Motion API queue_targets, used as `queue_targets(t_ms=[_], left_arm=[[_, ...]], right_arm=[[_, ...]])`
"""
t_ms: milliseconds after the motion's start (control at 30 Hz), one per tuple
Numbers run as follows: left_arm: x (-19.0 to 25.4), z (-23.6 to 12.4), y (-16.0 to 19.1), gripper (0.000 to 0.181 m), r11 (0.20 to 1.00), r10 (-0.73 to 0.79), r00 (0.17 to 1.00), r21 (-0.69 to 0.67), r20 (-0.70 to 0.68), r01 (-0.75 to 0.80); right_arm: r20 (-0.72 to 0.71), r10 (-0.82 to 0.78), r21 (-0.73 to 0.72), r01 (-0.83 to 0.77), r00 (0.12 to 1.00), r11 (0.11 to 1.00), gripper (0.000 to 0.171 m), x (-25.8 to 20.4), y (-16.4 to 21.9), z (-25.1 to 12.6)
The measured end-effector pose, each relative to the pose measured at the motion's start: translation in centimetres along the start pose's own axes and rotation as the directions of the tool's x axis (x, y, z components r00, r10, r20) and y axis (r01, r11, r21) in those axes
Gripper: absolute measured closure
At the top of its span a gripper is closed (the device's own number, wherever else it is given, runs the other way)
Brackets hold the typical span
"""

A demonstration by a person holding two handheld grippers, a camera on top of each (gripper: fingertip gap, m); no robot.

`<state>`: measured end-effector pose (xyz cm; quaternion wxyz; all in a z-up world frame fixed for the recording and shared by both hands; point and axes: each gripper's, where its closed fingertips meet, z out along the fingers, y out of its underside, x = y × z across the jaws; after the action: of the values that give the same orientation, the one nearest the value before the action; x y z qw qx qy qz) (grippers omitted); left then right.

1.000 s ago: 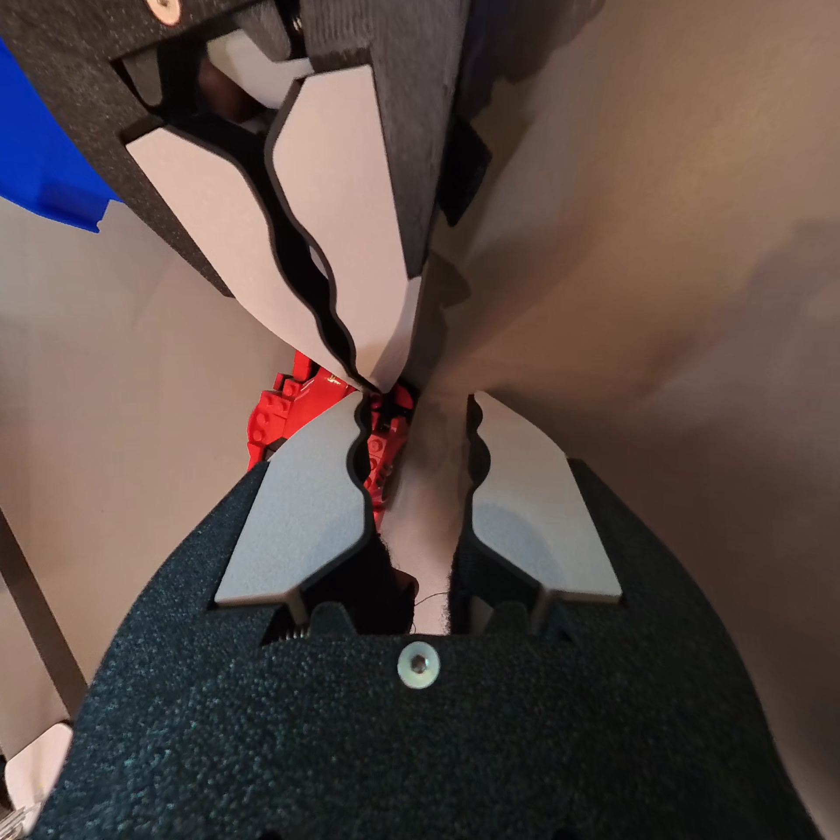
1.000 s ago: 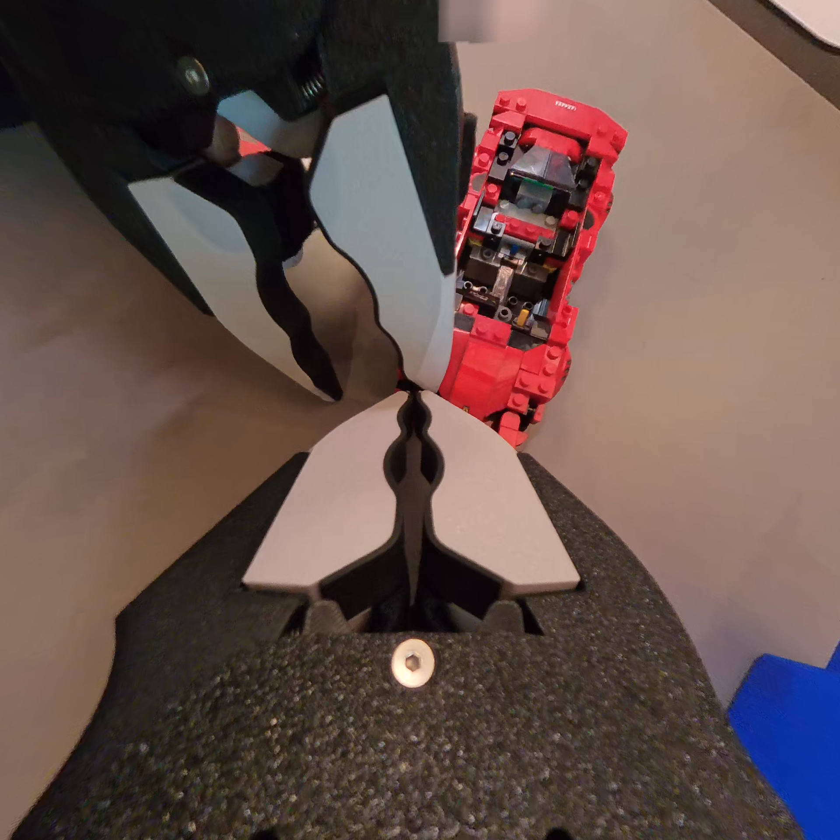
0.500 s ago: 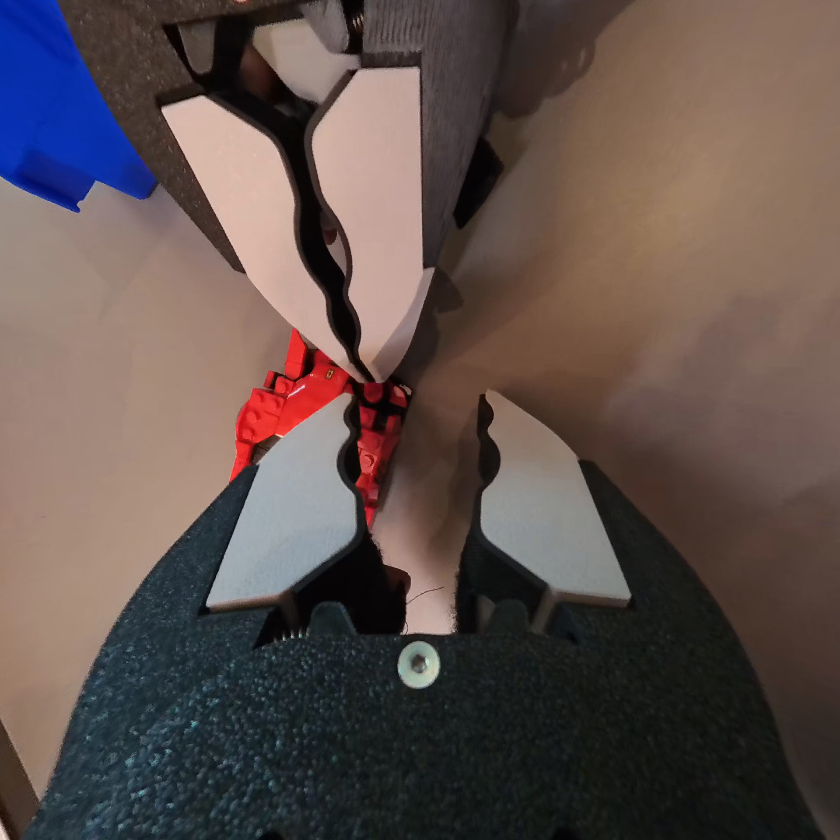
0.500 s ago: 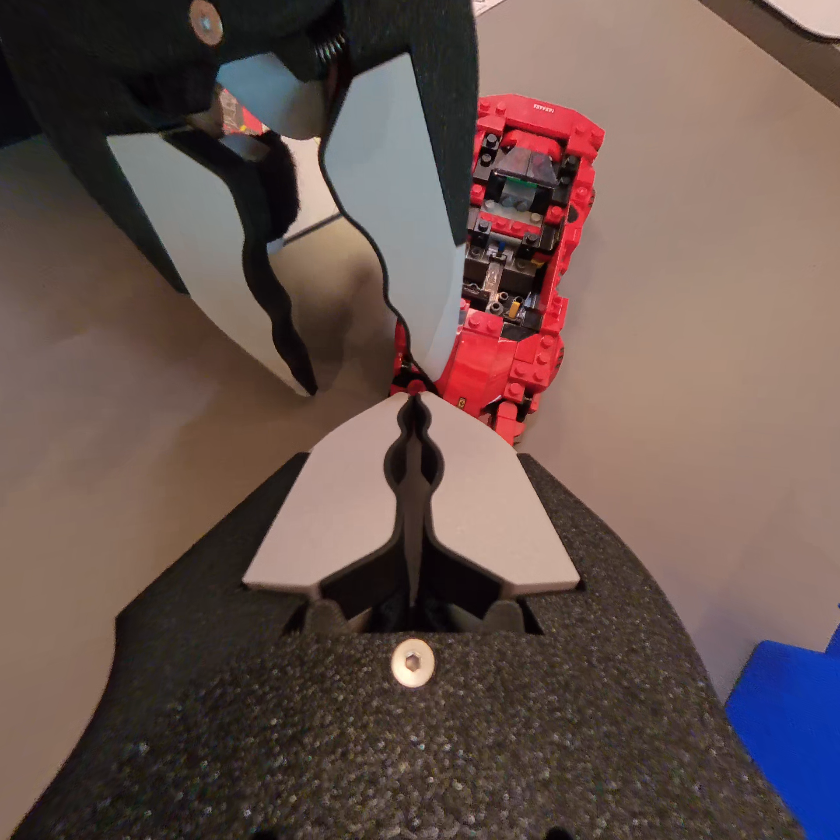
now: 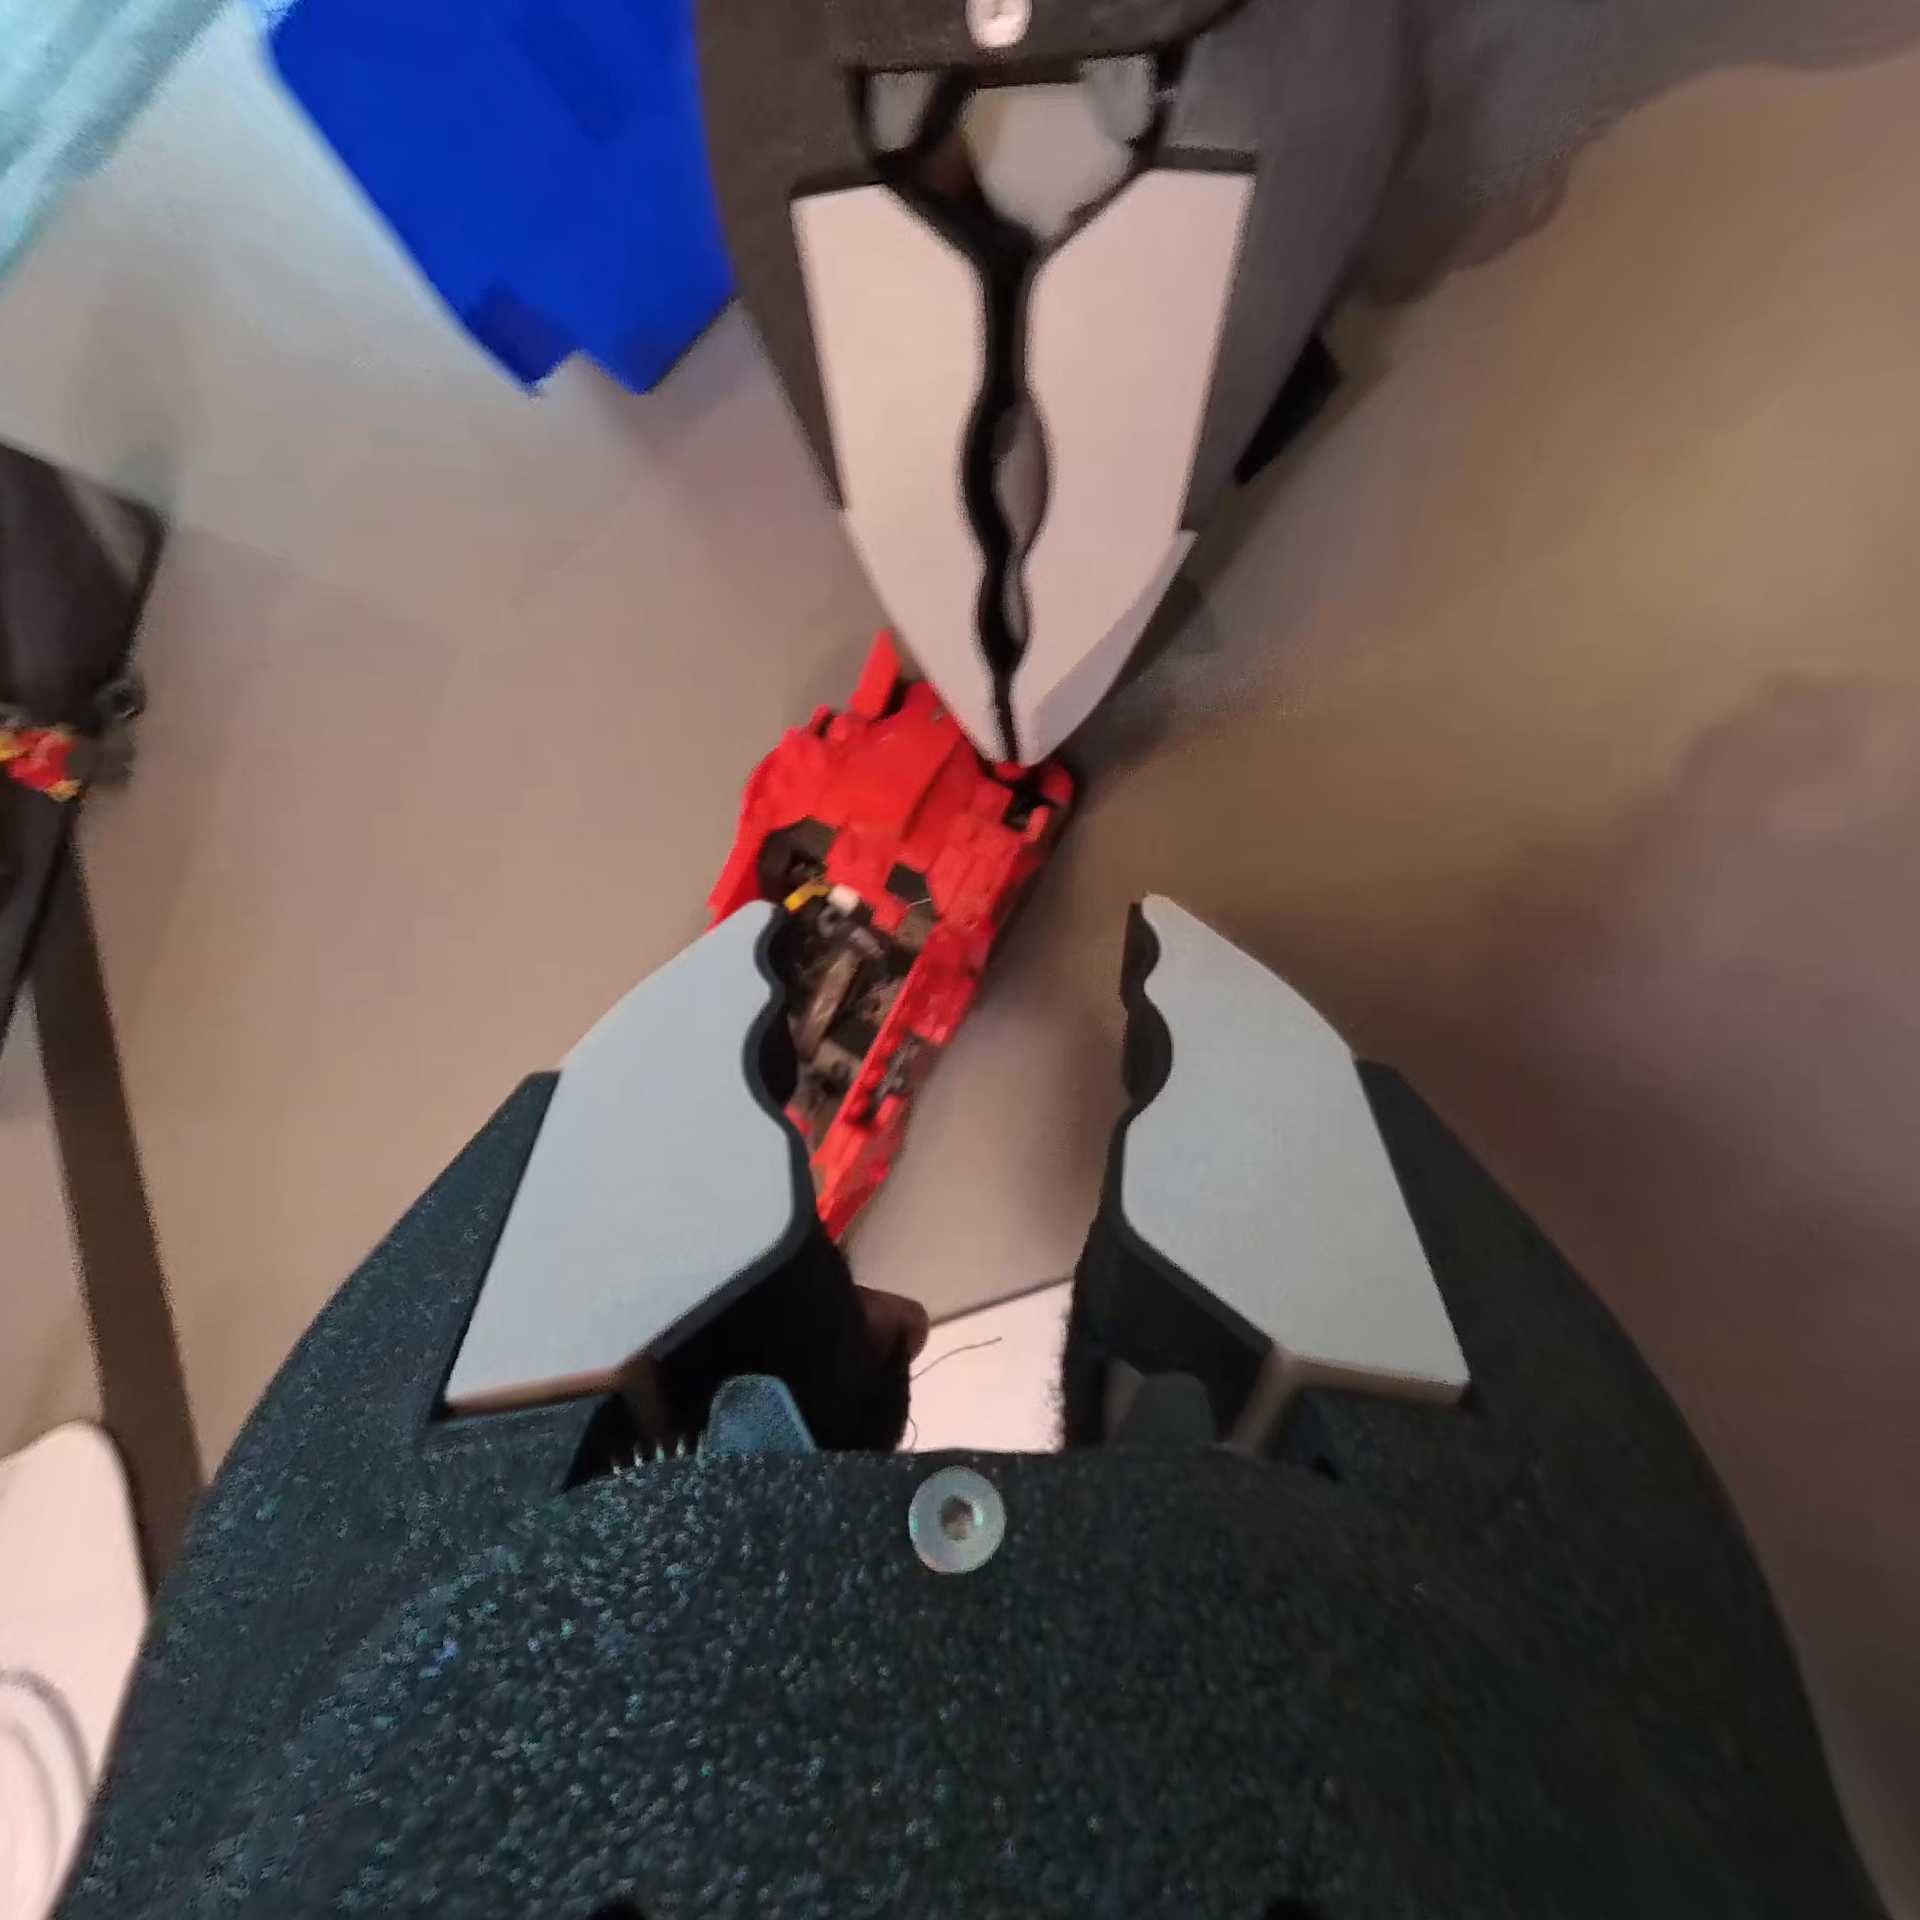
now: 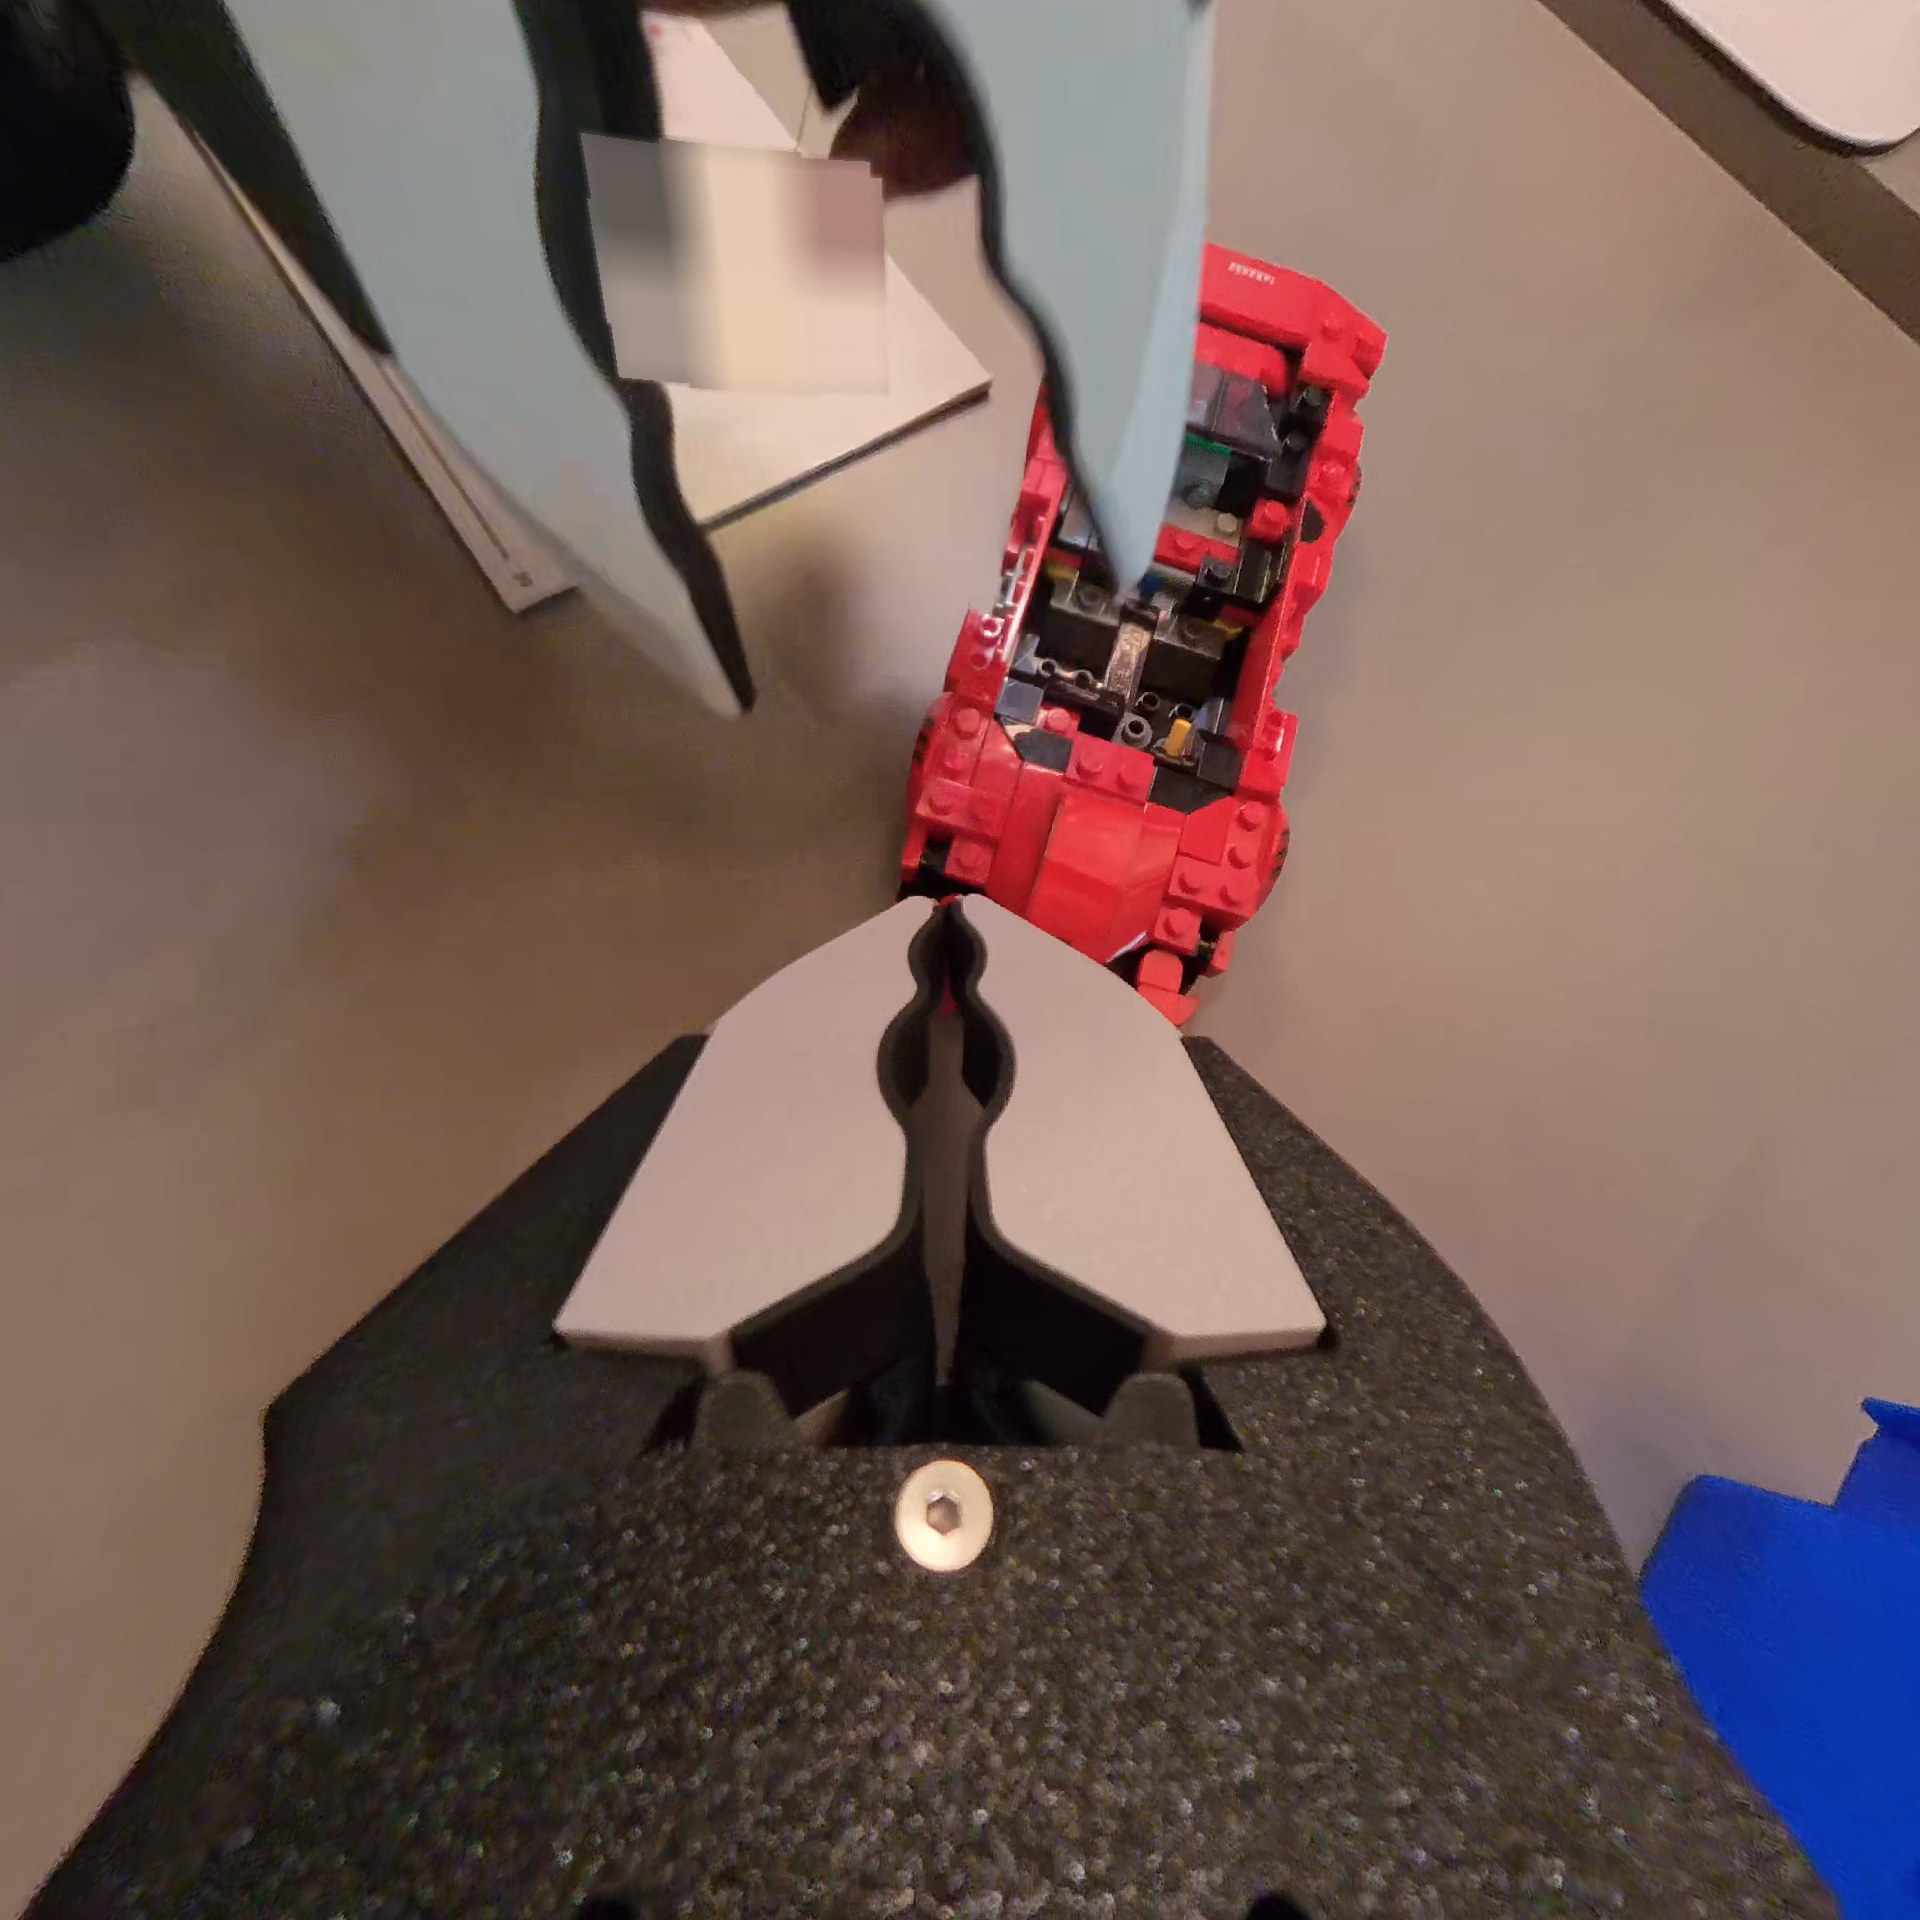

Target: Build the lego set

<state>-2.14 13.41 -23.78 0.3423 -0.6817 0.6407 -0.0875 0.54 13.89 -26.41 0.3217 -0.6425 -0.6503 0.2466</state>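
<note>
A red lego car [image 6: 1101, 831] with an open black interior lies on the beige table [image 6: 312, 935]; it also shows in the left wrist view [image 5: 914, 821]. My right gripper [image 6: 940, 912] is shut, with its tips at the car's front left corner. A red sliver shows between the pads; I cannot tell whether it is a held piece or the car. The right gripper also shows in the left wrist view [image 5: 1003, 748], touching the car's nose. My left gripper [image 5: 951, 914] is open and empty above the car. In the right wrist view [image 6: 935, 634] one of its fingers reaches over the cabin.
A blue bin [image 5: 540, 177] stands beyond the car and also shows in the right wrist view [image 6: 1787, 1662]. A white booklet [image 6: 831, 436] lies left of the car. A dark strip [image 5: 94, 1039] and a white object [image 5: 52, 1558] lie at the left. The left gripper's tips are roughly 5 cm from the right gripper's.
The left gripper has opened wider and drawn back, so more of the car shows. Its finger now hangs over the cabin. The right gripper stays shut at the car's front corner.
</note>
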Motion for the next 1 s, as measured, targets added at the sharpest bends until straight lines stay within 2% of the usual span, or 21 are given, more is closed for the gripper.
queue_targets(t_ms=[33,133,233,500,633,767,867,900,933,1000], left_arm=[[-0.7,-0.6,0.4,0.114,1.000,-0.019,0.999,0.007,0.039,0.019],[-2.5,-1.9,2.2,0.106,0.995,-0.098,0.988,0.006,0.116,0.098],[-2.8,-2.2,3.6,0.106,0.980,-0.198,0.975,0.033,0.105,0.196],[-1.5,-2.7,4.2,0.106,0.981,-0.194,0.974,0.039,0.113,0.191],[-2.2,-3.3,5.1,0.102,0.968,-0.248,0.959,0.058,0.140,0.242],[-2.9,-3.9,5.7,0.110,0.954,-0.295,0.943,0.095,0.153,0.283],[-2.5,-4.0,5.0,0.119,0.967,-0.247,0.958,0.107,0.143,0.233],[-2.2,-4.0,4.7,0.121,0.972,-0.223,0.964,0.103,0.142,0.210],[-2.0,-3.9,4.4,0.122,0.977,-0.203,0.969,0.100,0.141,0.190],[-1.3,-3.6,3.7,0.125,0.982,-0.172,0.977,0.105,0.123,0.160]], right_arm=[[-0.004,-0.003,-0.004,0.003,1.000,1.000,0.171,0.0,0.0,0.0],[-0.012,0.000,-0.019,-0.001,1.000,1.000,0.171,0.1,-0.2,0.1],[-0.017,0.001,-0.036,-0.001,1.000,0.999,0.171,0.2,-0.3,0.2],[-0.039,0.008,-0.110,-0.013,0.999,0.994,0.171,0.4,-0.3,0.5],[-0.052,0.009,-0.121,-0.015,0.999,0.993,0.171,0.7,-0.4,0.4],[-0.048,0.027,-0.075,-0.031,0.998,0.997,0.171,0.7,-1.0,0.2],[-0.037,0.086,0.001,-0.086,0.996,0.996,0.171,1.1,-1.6,-1.1],[-0.032,0.105,0.009,-0.104,0.994,0.994,0.162,1.2,-1.4,-1.6],[-0.029,0.124,0.006,-0.124,0.992,0.992,0.145,1.2,-1.0,-1.8],[-0.022,0.137,-0.010,-0.137,0.990,0.990,0.145,0.8,0.2,-1.9]])
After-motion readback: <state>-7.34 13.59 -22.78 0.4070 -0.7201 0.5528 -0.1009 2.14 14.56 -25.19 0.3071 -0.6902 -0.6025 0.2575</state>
